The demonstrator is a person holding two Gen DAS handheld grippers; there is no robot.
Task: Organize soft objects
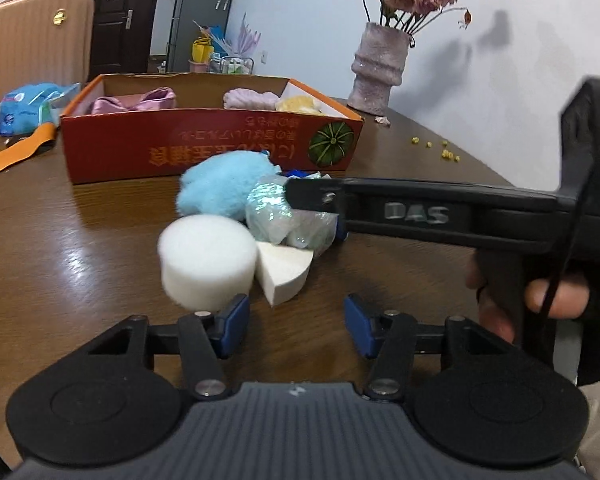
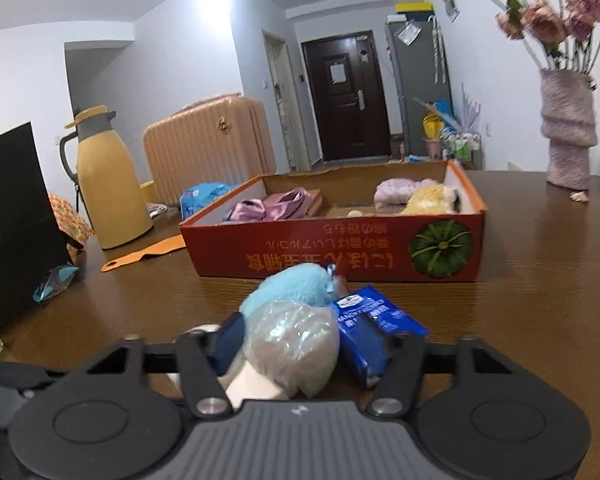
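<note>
Your right gripper (image 2: 300,354) closes around the iridescent bag (image 2: 296,344) to lift it toward the box (image 2: 332,248) at twelve o'clock, while your left gripper (image 1: 296,326) waits empty, jaws apart.

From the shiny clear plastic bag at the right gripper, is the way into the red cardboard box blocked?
Partly. The fluffy light-blue plush sits directly between the shiny clear plastic bag and the red cardboard box; a blue tissue packet lies beside it. Lifting over them looks clear.

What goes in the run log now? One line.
left gripper: open, empty | right gripper: around plastic bag, grip unclear | box: partly filled
</note>
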